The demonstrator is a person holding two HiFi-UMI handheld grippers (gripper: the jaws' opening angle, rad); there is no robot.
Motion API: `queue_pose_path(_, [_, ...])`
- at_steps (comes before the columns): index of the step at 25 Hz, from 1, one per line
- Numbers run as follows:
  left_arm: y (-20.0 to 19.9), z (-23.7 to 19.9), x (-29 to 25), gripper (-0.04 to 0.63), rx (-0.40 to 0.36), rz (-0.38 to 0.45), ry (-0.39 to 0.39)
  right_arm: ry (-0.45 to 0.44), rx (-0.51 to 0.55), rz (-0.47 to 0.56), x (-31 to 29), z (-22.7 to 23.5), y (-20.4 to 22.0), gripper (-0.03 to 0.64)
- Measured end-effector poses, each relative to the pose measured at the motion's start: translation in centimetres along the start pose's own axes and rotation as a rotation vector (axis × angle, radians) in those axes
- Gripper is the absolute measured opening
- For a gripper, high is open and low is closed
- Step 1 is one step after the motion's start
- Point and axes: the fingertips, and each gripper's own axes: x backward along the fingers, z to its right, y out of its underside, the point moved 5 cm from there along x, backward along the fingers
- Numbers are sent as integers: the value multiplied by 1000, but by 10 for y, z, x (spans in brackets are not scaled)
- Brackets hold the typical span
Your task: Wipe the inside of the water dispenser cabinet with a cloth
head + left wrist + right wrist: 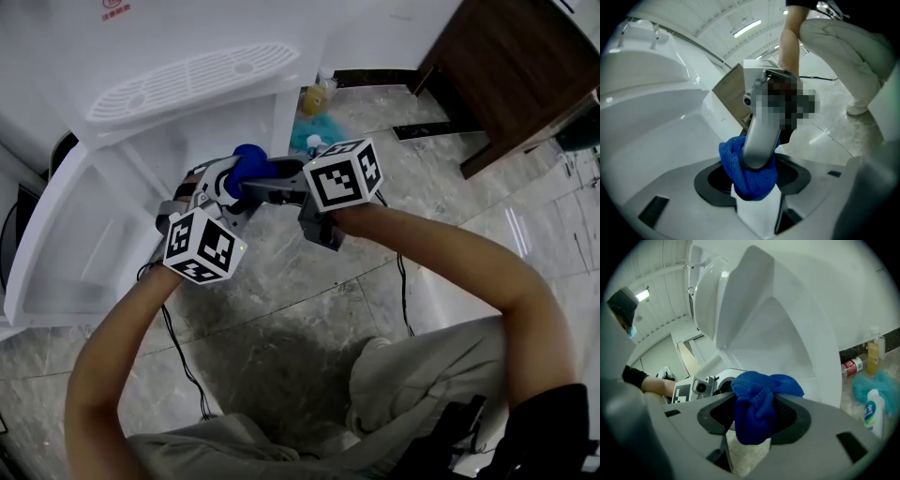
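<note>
head view: the left gripper (225,184) and right gripper (259,186) met at the open water dispenser cabinet (94,239), the blue cloth (249,161) between them. left gripper view: its jaws stood apart, loose around the cloth. right gripper view: its jaws pinched the bunched cloth.
</note>
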Motion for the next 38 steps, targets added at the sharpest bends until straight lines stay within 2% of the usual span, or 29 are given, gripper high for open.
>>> queue_pose_path(3, [1, -6, -5, 178, 120, 2, 16, -20, -21, 41, 13, 11, -3, 215])
queue_pose_path(5, [5, -14, -6, 170, 182, 2, 1, -16, -9, 76, 22, 15, -8, 221])
queue_pose_path(7, [13, -27, -3, 169, 261, 1, -37, 14, 16, 106, 31, 19, -14, 221])
queue_pose_path(9, [22, -44, 3, 166, 387, 19, -84, 70, 57, 139, 42, 24, -20, 214])
queue_pose_path(10, [26, -52, 6, 166, 445, 36, -106, 99, 87, 161, 48, 25, -24, 178])
queue_pose_path(11, [28, -58, 7, 166, 480, 53, -130, 127, 124, 186, 54, 24, -27, 94])
queue_pose_path(12, [29, -64, 7, 166, 496, 67, -156, 152, 167, 208, 59, 21, -30, 19])
queue_pose_path(13, [30, -69, 5, 166, 501, 81, -183, 172, 216, 220, 62, 18, -32, -2])
queue_pose_path(16, [22, -86, -9, 166, 505, 124, -273, 186, 372, 183, 63, 7, -28, -2])
queue_pose_path(19, [10, -116, -26, 166, 493, 173, -394, 143, 455, 119, 55, 2, -17, -2])
queue_pose_path(21, [8, -134, -31, 166, 540, 215, -488, 122, 456, 84, 49, 4, -6, -2])
queue_pose_path(24, [14, -145, -29, 166, 689, 321, -601, 119, 395, 42, 45, 17, 17, -2])
queue_pose_path(25, [15, -146, -29, 166, 716, 351, -622, 123, 372, 29, 45, 22, 25, -2])
queue_pose_path(29, [14, -156, -38, 166, 734, 415, -691, 136, 351, -18, 51, 37, 44, -2])
queue_pose_path(34, [27, -172, -53, 166, 838, 477, -799, 115, 355, -48, 58, 35, 56, -2])
queue_pose_path(38, [32, -194, -64, 166, 906, 458, -820, 83, 476, -105, 70, 21, 74, -2])
